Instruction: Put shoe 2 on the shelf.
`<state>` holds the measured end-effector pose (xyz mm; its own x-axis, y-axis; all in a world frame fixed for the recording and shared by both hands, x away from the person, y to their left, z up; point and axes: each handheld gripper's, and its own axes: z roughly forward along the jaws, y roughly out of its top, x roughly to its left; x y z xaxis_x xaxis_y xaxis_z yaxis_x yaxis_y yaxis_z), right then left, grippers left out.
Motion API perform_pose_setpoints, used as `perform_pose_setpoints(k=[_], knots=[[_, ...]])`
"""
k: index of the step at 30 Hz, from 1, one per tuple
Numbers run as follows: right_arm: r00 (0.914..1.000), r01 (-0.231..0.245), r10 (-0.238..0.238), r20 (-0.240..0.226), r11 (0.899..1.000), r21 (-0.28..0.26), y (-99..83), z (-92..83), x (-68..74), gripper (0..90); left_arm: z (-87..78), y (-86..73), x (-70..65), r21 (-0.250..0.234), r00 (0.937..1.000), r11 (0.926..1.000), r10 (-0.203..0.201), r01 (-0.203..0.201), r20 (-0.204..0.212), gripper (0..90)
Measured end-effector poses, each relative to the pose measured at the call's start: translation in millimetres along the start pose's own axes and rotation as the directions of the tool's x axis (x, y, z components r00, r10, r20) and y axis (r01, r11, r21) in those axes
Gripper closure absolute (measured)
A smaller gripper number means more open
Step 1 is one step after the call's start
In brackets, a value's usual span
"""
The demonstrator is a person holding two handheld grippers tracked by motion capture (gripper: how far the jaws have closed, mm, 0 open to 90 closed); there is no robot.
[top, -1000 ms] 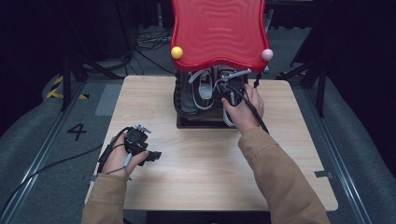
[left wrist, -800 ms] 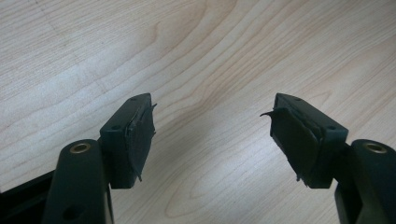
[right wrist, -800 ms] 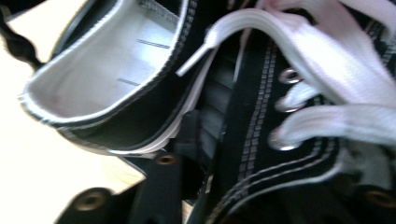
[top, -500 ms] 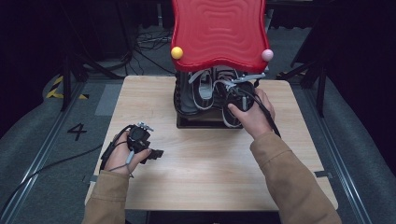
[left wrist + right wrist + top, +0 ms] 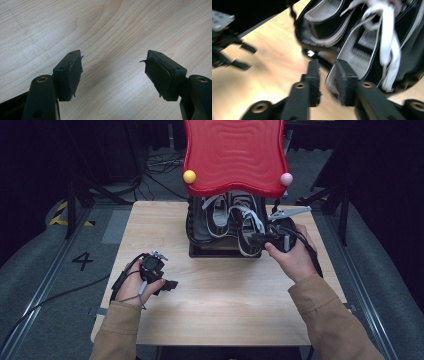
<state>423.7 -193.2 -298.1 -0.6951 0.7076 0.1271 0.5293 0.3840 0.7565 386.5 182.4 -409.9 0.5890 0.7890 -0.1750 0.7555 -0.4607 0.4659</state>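
Observation:
Two black-and-white sneakers stand on a dark rack under a red wavy top. My right gripper points left at the right sneaker. In the right gripper view its jaws stand close together and have just been closing. The white sole edge of that sneaker lies between them, against the right pad, and a sliver of wood shows beside the left pad. The other sneaker sits behind. My left gripper rests low over the table, open, with nothing between its pads.
The wooden table has bare room in front of the rack. A yellow ball and a pink ball sit at the red top's front corners. Dark floor, stands and cables surround the table.
My right hand has moved right and toward the table's near side, from the middle of the rack to the right sneaker's side. The left hand has stayed put.

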Motion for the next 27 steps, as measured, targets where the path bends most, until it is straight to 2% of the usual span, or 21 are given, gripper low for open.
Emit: perform_pose_setpoints(k=[2,5,13,16,22,25,27], knots=[[0.9997,-0.006,0.007,-0.023,0.999,0.035,-4.8,-4.2,0.7,84.3,0.0,-0.7,0.1,0.001,1.0,1.0,0.0,0.0,-0.001,30.5],[0.9993,0.008,-0.005,-0.037,0.997,0.079,-14.3,-6.2,0.9,89.6,-0.6,-1.8,-0.2,0.001,1.0,1.0,-0.004,0.004,-0.002,30.5],[0.9977,0.026,-0.014,-0.066,0.983,0.184,-41.4,11.1,-6.8,90.0,-0.3,-3.0,-0.2,0.002,1.0,1.0,-0.003,0.003,-0.003,30.5],[0.9971,0.026,-0.011,-0.076,0.977,0.21,-48.1,20.2,-11.4,90.0,0.2,-3.3,-0.1,0.005,1.0,1.0,-0.007,0.007,-0.002,30.5],[0.9978,0.034,-0.019,-0.063,0.967,0.252,-51.8,38.4,-18.7,90.0,0.9,-3.6,0.1,0.007,1.0,1.0,-0.006,0.006,0.0,30.5],[0.9984,0.024,-0.01,-0.056,0.967,0.255,-52.7,44.9,-21.9,90.0,0.8,-4.1,0.4,0.006,1.0,1.0,-0.007,0.007,0.001,30.5],[0.9987,0.011,0.002,-0.051,0.971,0.239,-53.6,46.8,-22.1,90.0,1.5,-4.4,-0.2,0.008,1.0,1.0,-0.006,0.006,0.002,30.5]])
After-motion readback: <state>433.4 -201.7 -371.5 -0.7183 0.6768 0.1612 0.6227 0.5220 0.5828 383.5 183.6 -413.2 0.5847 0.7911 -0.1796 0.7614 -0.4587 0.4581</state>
